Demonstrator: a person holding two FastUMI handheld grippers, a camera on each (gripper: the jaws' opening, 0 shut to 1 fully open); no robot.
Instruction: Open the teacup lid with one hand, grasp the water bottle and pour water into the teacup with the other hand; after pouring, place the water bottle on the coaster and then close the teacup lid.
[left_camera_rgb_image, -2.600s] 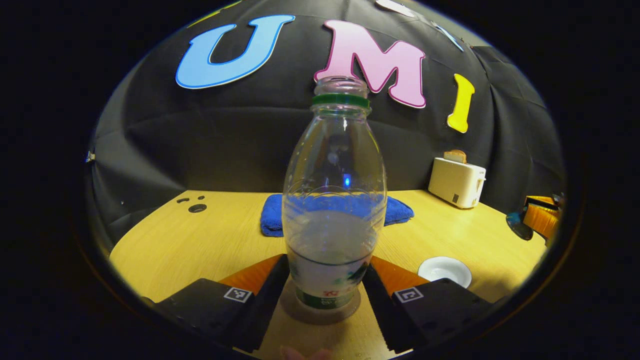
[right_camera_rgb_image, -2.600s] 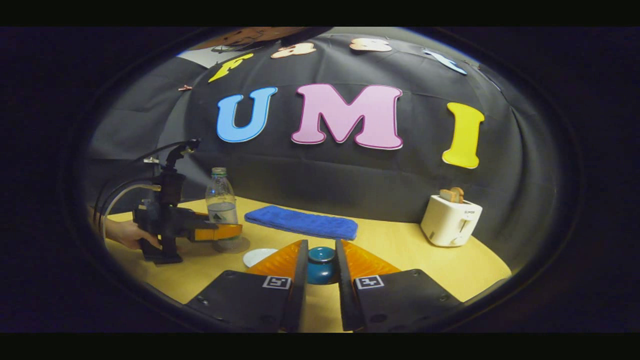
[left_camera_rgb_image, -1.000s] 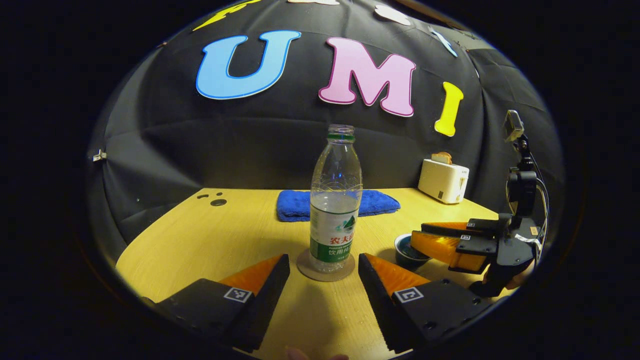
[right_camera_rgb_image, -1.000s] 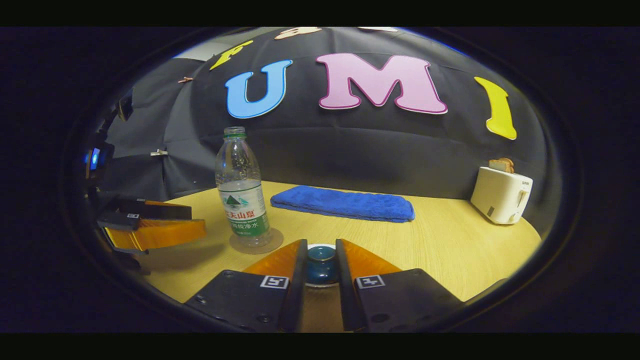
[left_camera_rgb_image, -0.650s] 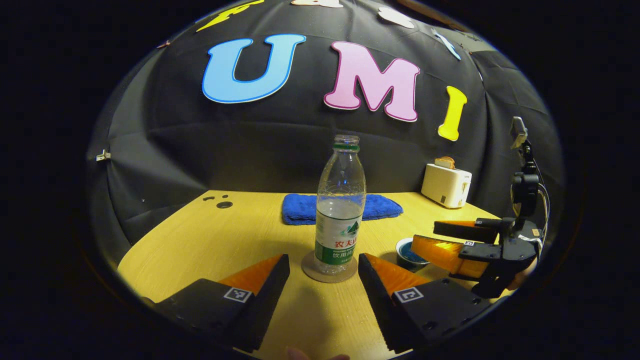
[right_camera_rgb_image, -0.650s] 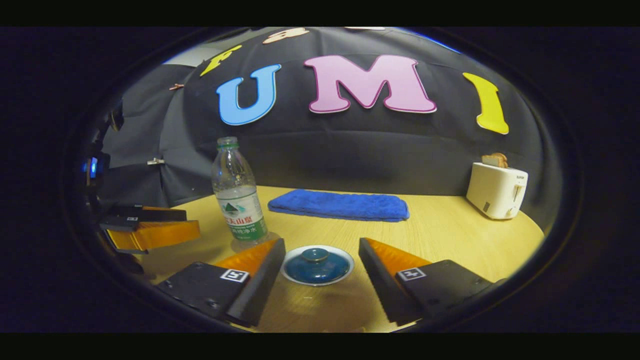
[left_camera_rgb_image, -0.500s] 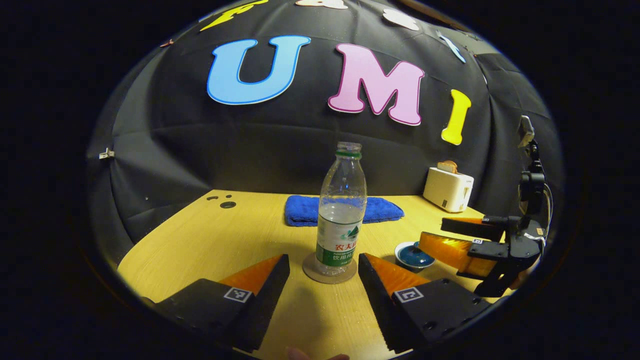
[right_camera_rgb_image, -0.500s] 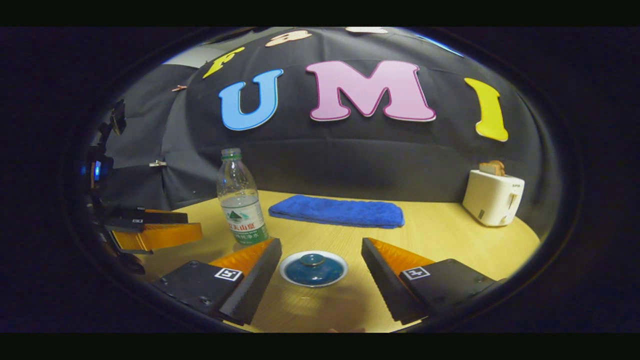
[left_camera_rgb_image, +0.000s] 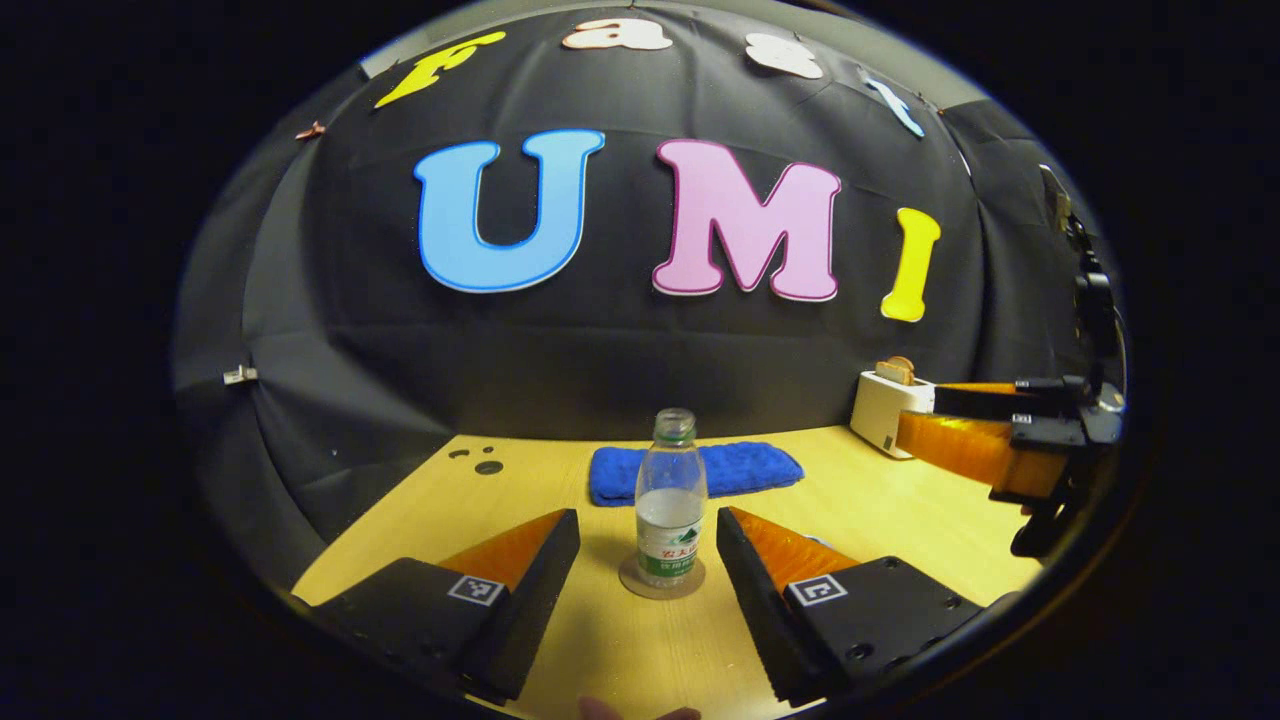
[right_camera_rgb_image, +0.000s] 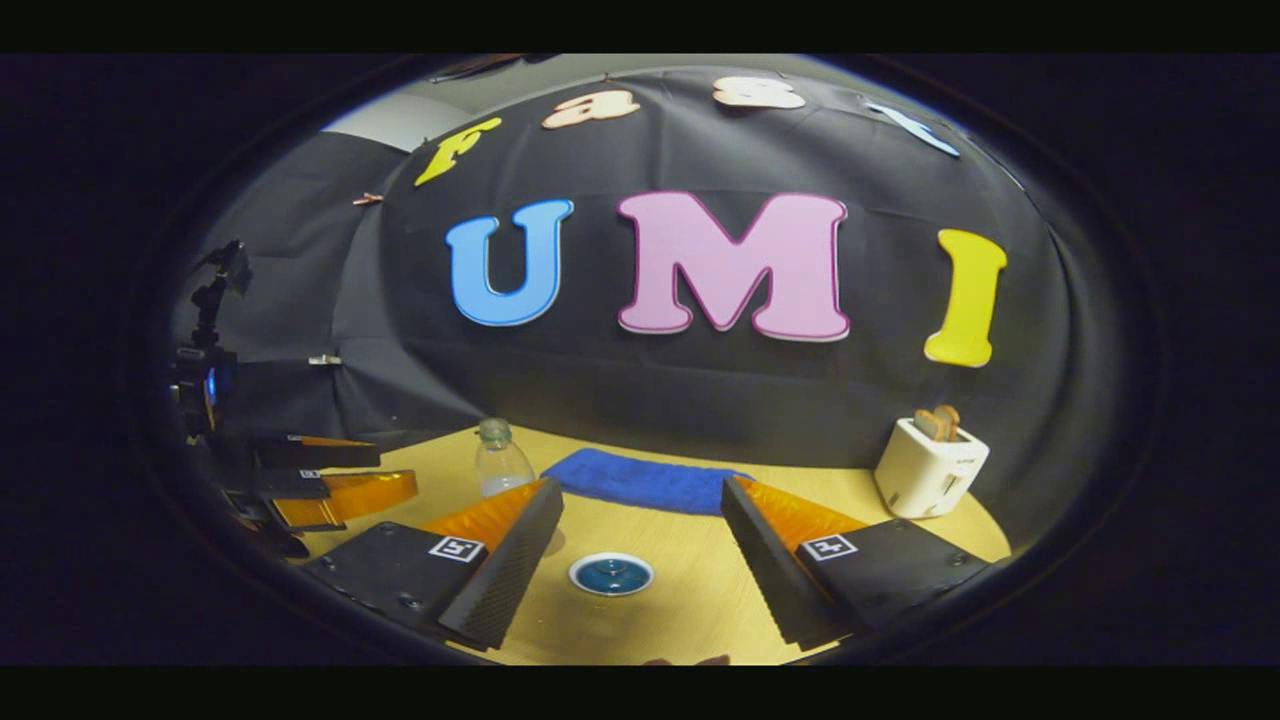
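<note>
The teacup, its lid on, sits on the wooden table in the right gripper view, seen from above, framed between the spread fingers of the right gripper, which touch nothing; bare tabletop lies all round the cup. The water bottle stands upright on the round coaster in the left gripper view, uncapped, part full, with a green and white label whose print is too small to make out. It shows between the fingers of the left gripper, whose jaws stand wide apart and clear of the bottle. Square black-and-white marker tags are fixed on the finger mounts of both grippers. In the right gripper view the bottle's top shows behind the near finger, with the left gripper off to the side, above the table's edge. Behind the bottle a folded blue towel lies near the table's far edge, close to the black cloth wall. A white toaster with bread in its slots stands toward the far corner. In the left gripper view the right gripper is held up in front of the toaster. A few small dark holes mark the tabletop; open wood lies between them and the coaster.
</note>
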